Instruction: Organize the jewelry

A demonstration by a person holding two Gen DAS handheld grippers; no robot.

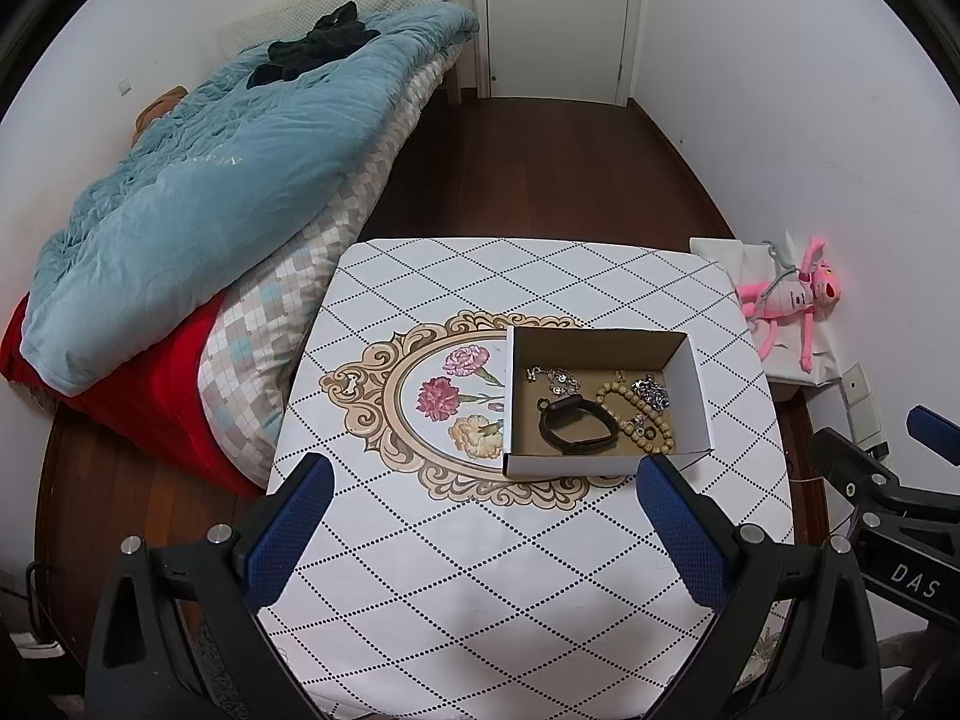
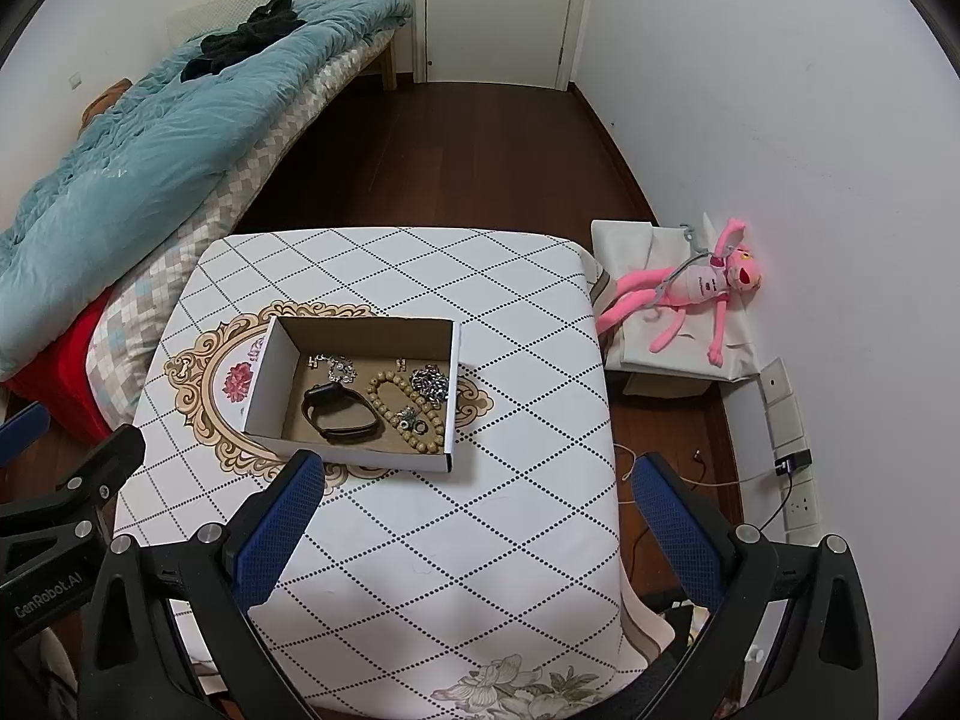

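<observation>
1. I see my left gripper (image 1: 483, 483) and right gripper (image 2: 471, 480) both wide apart, holding nothing.
2. The cardboard box (image 1: 690, 387) on the table (image 1: 420, 570) contains a black band (image 1: 579, 423), round wooden beads (image 1: 657, 438) and a metal chain (image 1: 651, 391).
3. Only the right view shows the wall sockets (image 2: 798, 468).

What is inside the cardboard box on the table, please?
The box holds a black band, a bead bracelet and two silver chains. Its near wall hides a strip of the floor.

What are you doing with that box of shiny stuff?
Sorting jewelry. A person holds a gripper in each hand: the left gripper and the right gripper both hover open over the table, holding nothing. The black wristband, wooden bead bracelet and silver chains all lie inside the cardboard box.
</observation>
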